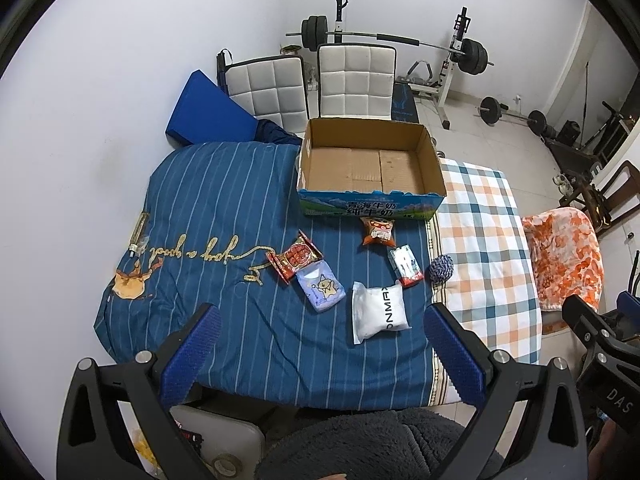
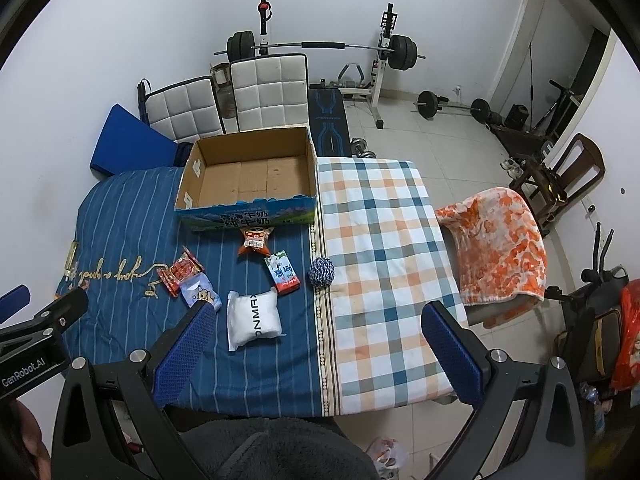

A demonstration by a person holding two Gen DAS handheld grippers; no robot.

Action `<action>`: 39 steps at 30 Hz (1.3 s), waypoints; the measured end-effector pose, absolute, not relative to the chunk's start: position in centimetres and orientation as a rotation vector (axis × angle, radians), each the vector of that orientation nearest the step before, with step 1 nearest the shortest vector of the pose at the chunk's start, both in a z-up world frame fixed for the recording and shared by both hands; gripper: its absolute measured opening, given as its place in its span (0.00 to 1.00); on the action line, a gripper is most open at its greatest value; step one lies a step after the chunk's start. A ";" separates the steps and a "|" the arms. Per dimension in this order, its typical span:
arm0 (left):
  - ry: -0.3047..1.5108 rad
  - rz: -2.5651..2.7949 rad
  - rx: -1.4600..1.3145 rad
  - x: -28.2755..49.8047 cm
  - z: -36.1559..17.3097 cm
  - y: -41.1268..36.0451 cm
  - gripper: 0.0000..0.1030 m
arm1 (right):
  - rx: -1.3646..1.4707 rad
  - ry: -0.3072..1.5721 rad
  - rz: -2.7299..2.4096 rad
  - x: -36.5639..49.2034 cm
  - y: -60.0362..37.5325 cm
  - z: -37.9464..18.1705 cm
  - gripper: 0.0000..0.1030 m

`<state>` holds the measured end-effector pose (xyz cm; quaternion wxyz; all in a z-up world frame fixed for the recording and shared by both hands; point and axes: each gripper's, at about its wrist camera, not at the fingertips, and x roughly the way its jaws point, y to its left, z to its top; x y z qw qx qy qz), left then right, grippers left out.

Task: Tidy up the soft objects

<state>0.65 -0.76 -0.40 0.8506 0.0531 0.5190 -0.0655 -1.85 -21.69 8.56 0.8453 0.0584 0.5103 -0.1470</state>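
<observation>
Bed [image 1: 224,208] with empty box [image 1: 372,200] at the far side, six soft items loose in front of it, nothing packed yet; both my left gripper [image 1: 320,356] and right gripper [image 2: 320,354] hang wide, empty, so I'd drop onto the white pouch [image 1: 379,312] first.

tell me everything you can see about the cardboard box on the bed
The open-topped brown cardboard box is shallow, rectangular and empty, its bare floor showing seams. Its near outer wall is printed blue and green with white Chinese characters. It sits upright at the far end of the blue striped quilt; an orange snack packet lies just before it.
</observation>
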 end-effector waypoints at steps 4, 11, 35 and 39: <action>1.095 -0.137 0.113 0.8 -0.3 -0.8 1.00 | 0.124 1.074 -0.312 -1.7 -21.7 8.6 1.00; 1.093 -0.139 0.111 0.7 -0.3 -0.8 1.00 | 0.124 1.072 -0.318 -1.2 -21.9 8.8 1.00; 1.099 -0.140 0.111 1.6 -0.4 -1.0 1.00 | 0.130 1.064 -0.312 0.1 -22.3 9.3 1.00; 1.097 -0.138 0.111 1.6 -0.5 -1.1 1.00 | 0.131 1.065 -0.313 0.2 -22.4 9.4 1.00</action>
